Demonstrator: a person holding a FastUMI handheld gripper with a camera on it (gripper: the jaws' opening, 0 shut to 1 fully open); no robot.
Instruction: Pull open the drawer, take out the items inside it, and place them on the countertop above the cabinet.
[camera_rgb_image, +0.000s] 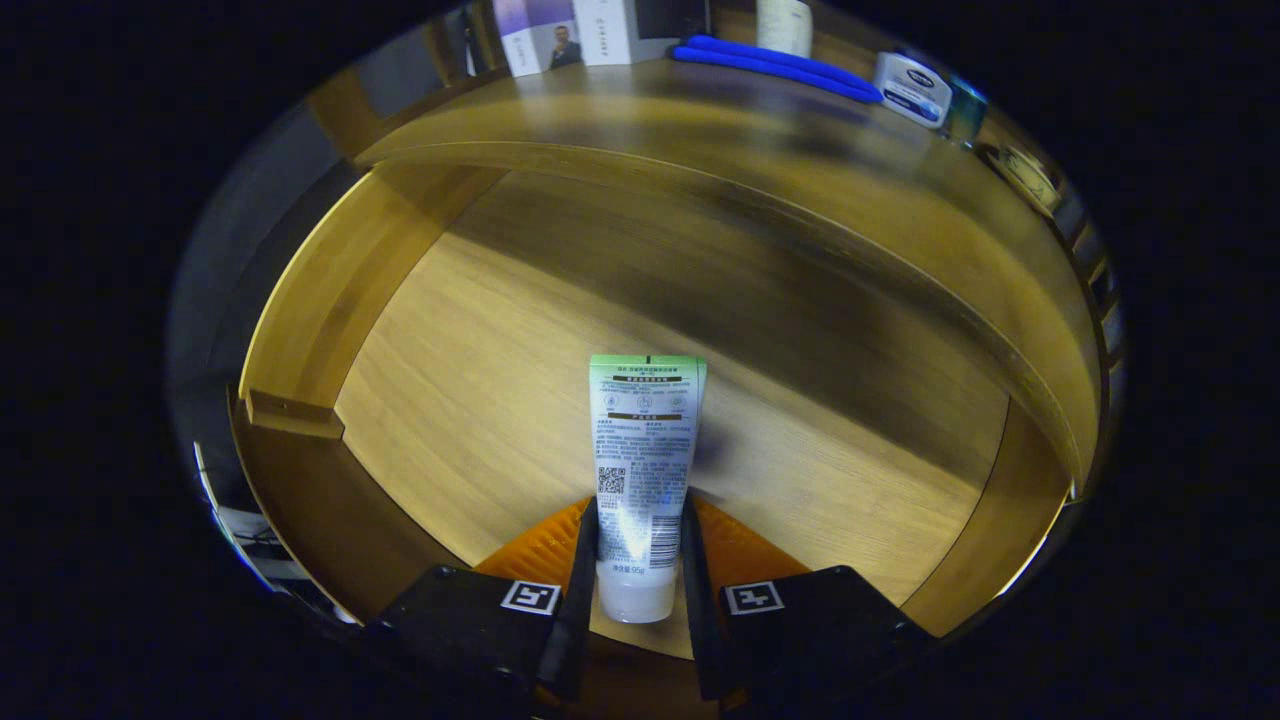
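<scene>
The wooden drawer (300, 310) stands pulled open below me, its bare floor showing. A white squeeze tube (640, 440) with a green end and printed back lies along my fingers, cap end toward me. My gripper (638, 545) is shut on the tube near its cap, one finger pressing each side. The tube's green end points into the drawer and seems lifted above the floor. Beyond the drawer runs the wooden countertop (640, 120) above the cabinet.
On the countertop's far side lie a blue strip-like item (775, 65), a white and blue tub (912, 88), white boxes (570, 30) and a pale container (783, 25). The drawer's left wall (330, 290) and right wall (1030, 460) flank the tube.
</scene>
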